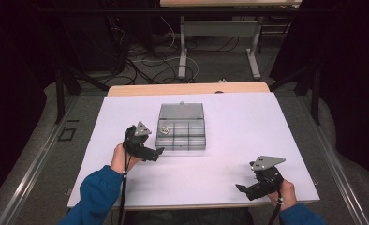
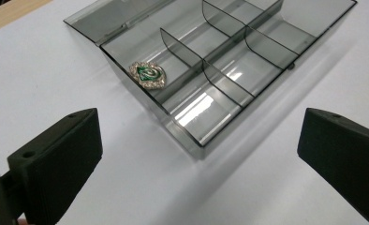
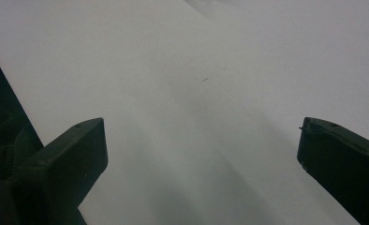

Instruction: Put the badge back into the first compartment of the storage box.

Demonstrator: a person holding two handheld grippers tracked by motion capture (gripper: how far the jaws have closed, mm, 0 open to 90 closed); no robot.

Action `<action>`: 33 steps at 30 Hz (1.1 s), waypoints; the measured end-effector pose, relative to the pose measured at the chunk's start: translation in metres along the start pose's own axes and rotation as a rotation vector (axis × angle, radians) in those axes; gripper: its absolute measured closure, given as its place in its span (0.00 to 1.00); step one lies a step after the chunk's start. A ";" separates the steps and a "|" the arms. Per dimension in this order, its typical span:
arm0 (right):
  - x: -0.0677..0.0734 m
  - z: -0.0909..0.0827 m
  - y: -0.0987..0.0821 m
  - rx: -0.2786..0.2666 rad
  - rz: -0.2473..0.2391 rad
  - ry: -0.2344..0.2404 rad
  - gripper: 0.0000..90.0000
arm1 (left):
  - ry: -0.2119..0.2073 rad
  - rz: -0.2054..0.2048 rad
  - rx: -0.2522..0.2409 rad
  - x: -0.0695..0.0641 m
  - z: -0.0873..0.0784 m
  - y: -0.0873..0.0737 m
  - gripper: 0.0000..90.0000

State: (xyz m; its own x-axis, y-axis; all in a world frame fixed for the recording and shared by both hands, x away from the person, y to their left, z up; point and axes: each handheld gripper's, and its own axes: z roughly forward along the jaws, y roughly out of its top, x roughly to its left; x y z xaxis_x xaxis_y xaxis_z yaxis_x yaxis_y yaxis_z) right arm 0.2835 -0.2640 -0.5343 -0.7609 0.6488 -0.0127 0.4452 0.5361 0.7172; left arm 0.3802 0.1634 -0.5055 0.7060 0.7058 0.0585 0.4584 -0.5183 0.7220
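The person's left hand [image 1: 121, 157] comes up from the bottom edge in a blue sleeve [image 1: 98, 197], forearm slanting toward the middle of the white worktop [image 1: 248, 126], and it carries the left gripper [image 1: 158, 151] tipped forward and to the right, its grey three-cornered plate [image 1: 142, 130] facing up. The gripper's tips lie just beside the near left corner of a clear compartment box [image 1: 181, 136], apart from it. In the left gripper view the two black jaws stand wide apart at the lower corners with only bare worktop between them, so this gripper is released and holds nothing. Beyond the jaws the compartment box [image 2: 229, 89] lies with its lid [image 2: 103, 18] folded back flat, and a small heart-shaped brooch [image 2: 148, 75], silvery round the rim and green in the middle, rests in an end compartment next to the lid's hinge. In the high view it shows as a small pale spot in the far left cell of the box [image 1: 164, 129]. The right hand [image 1: 285, 192] sits low at the near right of the worktop, well apart from the box, with the right gripper [image 1: 241, 187] pointing left and slightly toward the person. In the right gripper view its jaws are likewise spread wide over plain white surface [image 3: 210, 93], released and empty.
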 end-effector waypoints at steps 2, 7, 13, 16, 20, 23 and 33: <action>0.000 0.000 0.000 0.001 0.002 -0.002 0.02 | -0.001 0.005 0.003 -0.002 -0.006 -0.003 0.00; 0.000 0.000 0.000 -0.002 -0.009 -0.002 0.02 | -0.004 0.008 -0.006 -0.007 -0.017 -0.012 0.00; 0.000 0.000 0.000 -0.002 -0.011 -0.002 0.02 | -0.004 0.017 -0.008 -0.013 -0.027 -0.021 0.00; 0.000 -0.001 0.000 0.008 -0.007 0.003 0.02 | -0.004 0.020 -0.010 -0.015 -0.032 -0.027 0.00; 0.000 -0.001 0.000 0.012 -0.008 0.005 0.02 | -0.011 0.023 -0.004 -0.018 -0.037 -0.034 0.00; 0.001 0.000 0.000 0.003 -0.007 0.001 0.02 | -0.010 0.019 -0.007 -0.020 -0.041 -0.040 0.00; 0.001 0.000 0.000 0.006 -0.001 0.000 0.02 | -0.016 0.014 -0.013 -0.025 -0.049 -0.057 0.00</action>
State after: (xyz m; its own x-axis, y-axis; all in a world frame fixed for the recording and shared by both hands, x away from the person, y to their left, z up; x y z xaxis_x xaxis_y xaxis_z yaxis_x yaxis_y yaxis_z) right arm 0.2826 -0.2632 -0.5342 -0.7612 0.6484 -0.0130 0.4473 0.5395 0.7133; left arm 0.3100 0.1989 -0.5139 0.7206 0.6909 0.0576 0.4417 -0.5215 0.7300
